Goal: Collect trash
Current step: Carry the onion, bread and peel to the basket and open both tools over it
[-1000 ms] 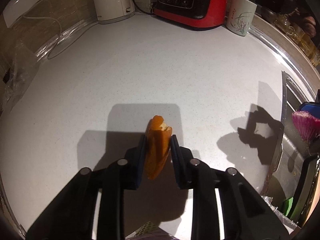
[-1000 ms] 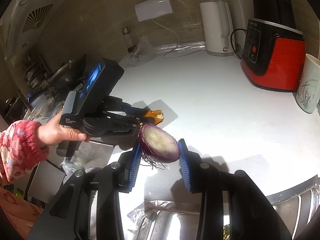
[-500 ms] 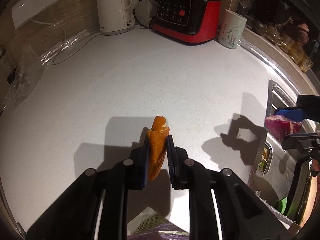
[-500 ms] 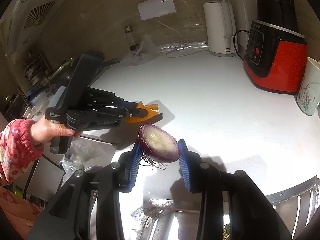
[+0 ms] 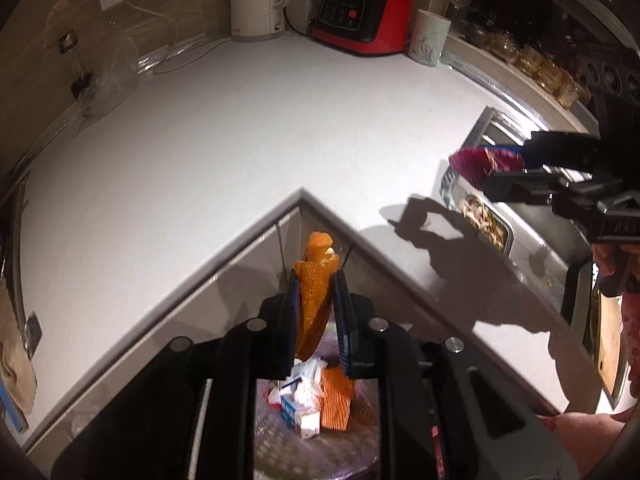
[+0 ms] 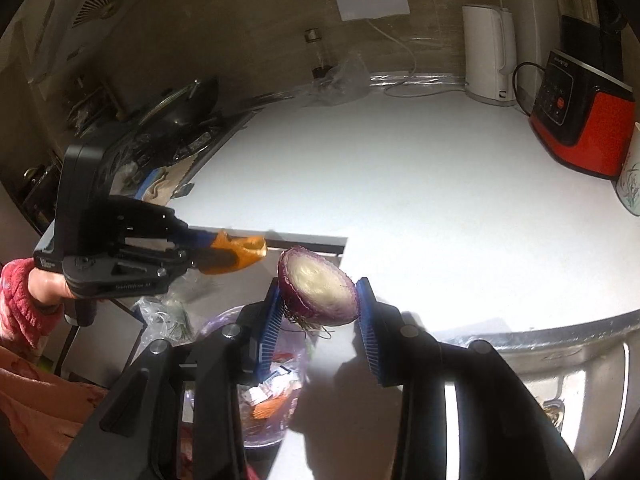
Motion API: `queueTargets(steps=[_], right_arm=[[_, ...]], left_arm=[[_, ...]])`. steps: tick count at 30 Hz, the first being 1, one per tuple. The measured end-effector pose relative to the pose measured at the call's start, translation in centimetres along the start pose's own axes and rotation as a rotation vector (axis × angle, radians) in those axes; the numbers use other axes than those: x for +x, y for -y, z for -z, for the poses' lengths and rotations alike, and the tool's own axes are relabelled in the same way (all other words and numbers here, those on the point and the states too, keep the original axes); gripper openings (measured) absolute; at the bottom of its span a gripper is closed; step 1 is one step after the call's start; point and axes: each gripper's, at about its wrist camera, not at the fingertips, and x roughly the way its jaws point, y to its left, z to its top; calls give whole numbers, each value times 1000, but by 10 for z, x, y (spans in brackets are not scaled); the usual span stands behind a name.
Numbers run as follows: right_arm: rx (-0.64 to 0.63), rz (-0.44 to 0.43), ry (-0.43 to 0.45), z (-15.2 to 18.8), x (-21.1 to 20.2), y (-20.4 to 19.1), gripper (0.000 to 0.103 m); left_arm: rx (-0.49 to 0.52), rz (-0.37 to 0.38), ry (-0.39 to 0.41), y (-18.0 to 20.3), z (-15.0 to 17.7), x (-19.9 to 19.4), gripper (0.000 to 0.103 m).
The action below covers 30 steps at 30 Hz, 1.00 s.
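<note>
Left wrist view: the left tongs (image 5: 316, 312), nearly shut and clamped on the peel (image 5: 314, 300), have left the counter (image 5: 240, 140) and now hang over the bin (image 5: 312, 432), so dropping looks next; the peel's long axis runs along the fingers, tip forward. Right wrist view: the right tongs (image 6: 318, 316), part open, grip the onion half (image 6: 318, 292), also carried past the counter edge above the bin, cut face up towards the camera.

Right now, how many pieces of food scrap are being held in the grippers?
2. An orange peel is clamped in the left gripper, above the trash bin. A red onion half sits in the right gripper. More trash lies in the bin, partly hidden.
</note>
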Motion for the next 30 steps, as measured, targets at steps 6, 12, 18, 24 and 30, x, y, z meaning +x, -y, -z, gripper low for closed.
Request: queueTargets(steps=[6, 12, 18, 24, 30], right_arm=[[30, 35, 12, 21, -7, -52, 37], [79, 97, 44, 33, -24, -89, 37], [114, 140, 61, 42, -34, -110, 37], [133, 162, 70, 52, -41, -121, 37], [153, 176, 75, 59, -46, -123, 37]], left_arm=[[42, 36, -65, 4, 70, 9, 16], [101, 64, -117, 1, 108, 34, 16], [158, 77, -218, 2, 138, 79, 17], [202, 55, -348, 8, 165, 133, 26], [226, 23, -366, 14, 178, 145, 70]])
